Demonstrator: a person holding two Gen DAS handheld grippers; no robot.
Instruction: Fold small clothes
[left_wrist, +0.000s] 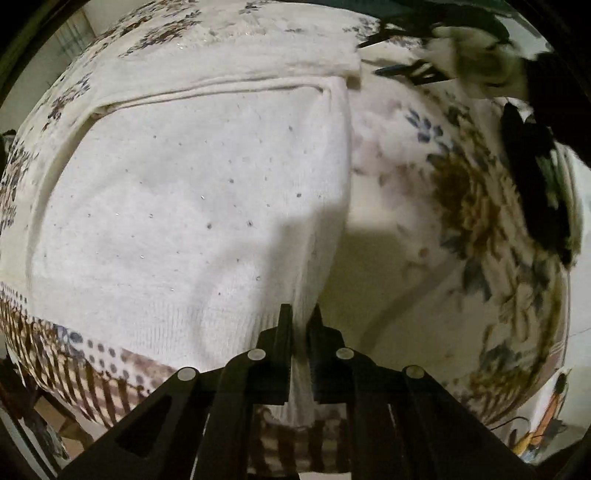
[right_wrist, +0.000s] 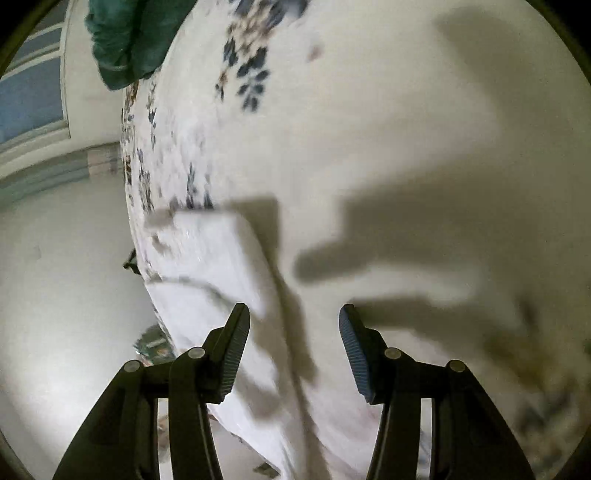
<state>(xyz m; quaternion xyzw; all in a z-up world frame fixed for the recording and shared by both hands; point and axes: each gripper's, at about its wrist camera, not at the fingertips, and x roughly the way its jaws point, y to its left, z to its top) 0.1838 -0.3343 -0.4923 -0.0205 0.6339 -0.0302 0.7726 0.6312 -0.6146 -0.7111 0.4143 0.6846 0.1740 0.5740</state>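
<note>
While the left gripper (left_wrist: 300, 314) pinches the ribbed hem of a white sweater (left_wrist: 192, 206), its jaws nearly shut on the knit, the garment lies spread over a floral cloth (left_wrist: 461, 206) covering the counter. One sleeve is folded across the sweater's upper part, forming a long ridge. Small dark specks and a few glinting dots scatter over the knit. To the right of the sweater the cloth lies bare, printed with blue leaves and a large yellow-brown bloom; a brown-striped border runs along its near edge. At the far right, the right gripper (left_wrist: 413, 70) appears blurred above the cloth, held by a hand (left_wrist: 476, 55) in a pale glove. In the right wrist view that gripper (right_wrist: 293, 321) hangs with jaws wide apart and nothing between them, above the sweater's edge (right_wrist: 221, 251) and the cloth, casting forked shadows. A green fabric bundle (right_wrist: 122, 40) sits at the cloth's far corner, well apart from the sweater.
</note>
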